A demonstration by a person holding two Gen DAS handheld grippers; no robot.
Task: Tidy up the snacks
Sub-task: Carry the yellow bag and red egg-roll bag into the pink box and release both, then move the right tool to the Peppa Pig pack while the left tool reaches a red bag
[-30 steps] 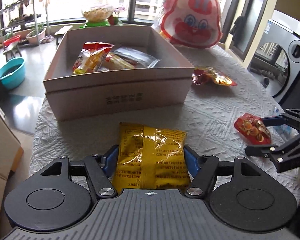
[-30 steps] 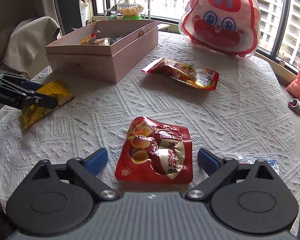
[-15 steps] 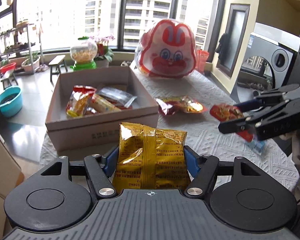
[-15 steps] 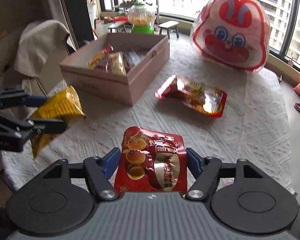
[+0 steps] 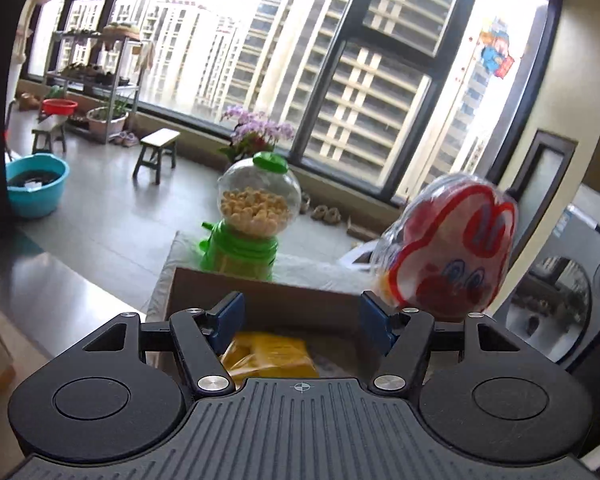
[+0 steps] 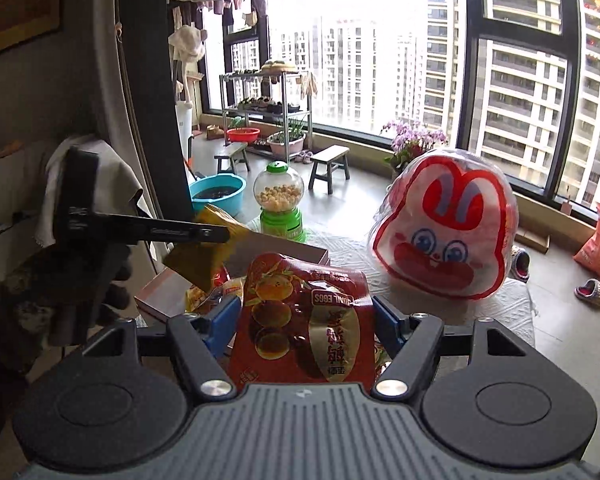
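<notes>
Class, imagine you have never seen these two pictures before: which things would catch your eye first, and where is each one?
The big red-and-white rabbit bag stands out first, on the table to the right beyond the box. Next comes the red snack packet clamped in the right tongs, filling the foreground. The yellow packet lies below the open left tongs, over the box, with a green sweet dispenser behind.

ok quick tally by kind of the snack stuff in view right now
yellow snack packet: 1
red quail egg packet: 1
rabbit-face bag: 1
green candy dispenser: 1
cardboard box: 1
other packets in the box: mostly hidden, not counted
total: 5
</notes>
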